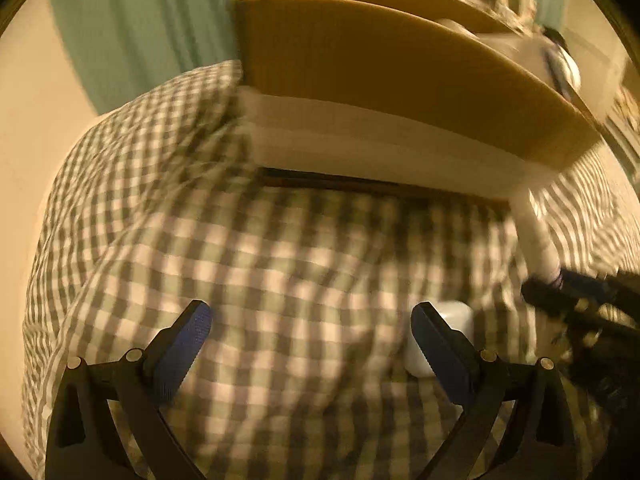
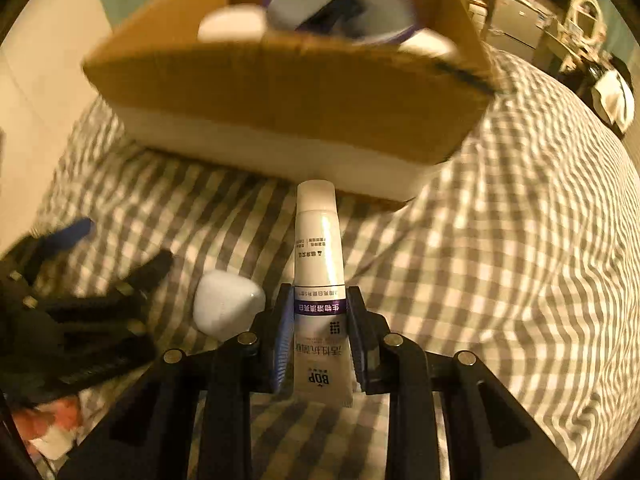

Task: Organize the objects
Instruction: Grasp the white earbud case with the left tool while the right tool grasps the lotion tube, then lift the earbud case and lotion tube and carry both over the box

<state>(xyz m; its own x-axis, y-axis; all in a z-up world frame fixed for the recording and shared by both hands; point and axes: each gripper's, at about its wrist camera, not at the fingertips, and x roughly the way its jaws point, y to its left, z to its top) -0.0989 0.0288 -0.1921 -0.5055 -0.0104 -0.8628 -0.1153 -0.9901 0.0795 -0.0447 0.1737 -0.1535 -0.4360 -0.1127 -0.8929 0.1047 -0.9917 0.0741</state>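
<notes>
Our right gripper (image 2: 318,332) has its jaws clamped on a white tube (image 2: 319,264), cap pointing toward the cardboard box (image 2: 280,92) on the checkered bed (image 2: 500,280). Our left gripper (image 1: 312,340) hangs wide open, holding nothing, a white jar (image 1: 456,320) just beside it.
</notes>
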